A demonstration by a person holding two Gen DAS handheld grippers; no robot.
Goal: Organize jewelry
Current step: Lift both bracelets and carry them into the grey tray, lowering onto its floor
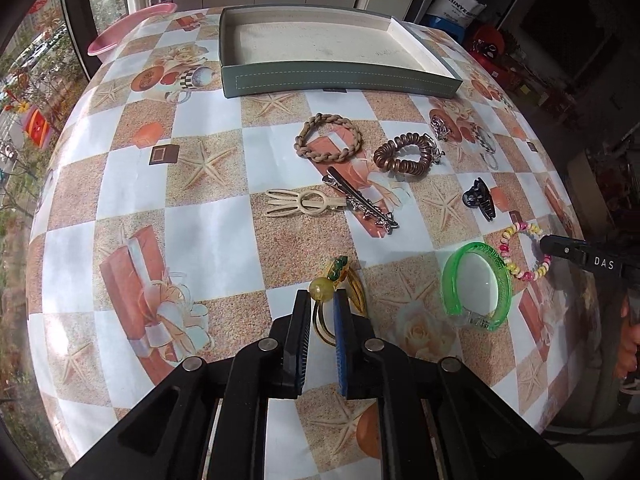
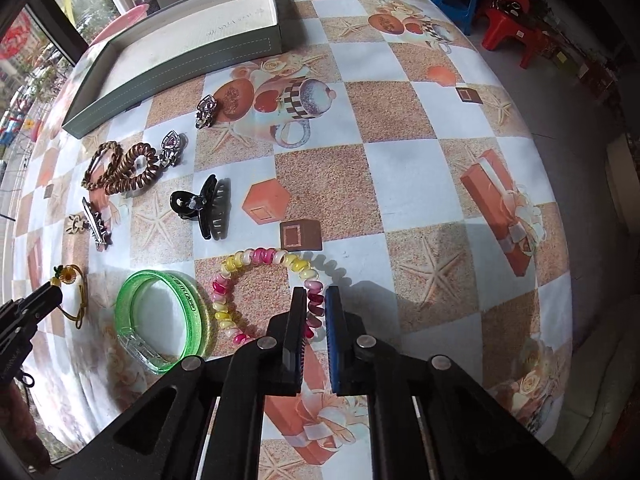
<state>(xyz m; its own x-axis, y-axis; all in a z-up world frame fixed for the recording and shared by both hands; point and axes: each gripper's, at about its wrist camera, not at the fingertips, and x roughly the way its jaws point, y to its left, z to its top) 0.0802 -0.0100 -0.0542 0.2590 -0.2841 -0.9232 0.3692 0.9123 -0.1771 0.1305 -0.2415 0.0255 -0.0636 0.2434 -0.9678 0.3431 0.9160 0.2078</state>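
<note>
Two grips hold on the counter (image 1: 208, 216): the left gripper (image 1: 323, 300) clamps the gold hair clip (image 1: 338, 300), the right gripper (image 2: 316, 300) pinches the beaded coil bracelet (image 2: 256, 284).

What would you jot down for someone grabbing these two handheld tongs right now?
Left tongs: shut on the gold hair clip with a yellow bead.
Right tongs: shut on the pink-and-yellow coil band.
Both pieces lie on the table, as do the green bangle, black claw clip, braided and brown hair ties, and other clips.
Done: nothing; the green tray is empty.
Left: carry everything into the tray.
</note>
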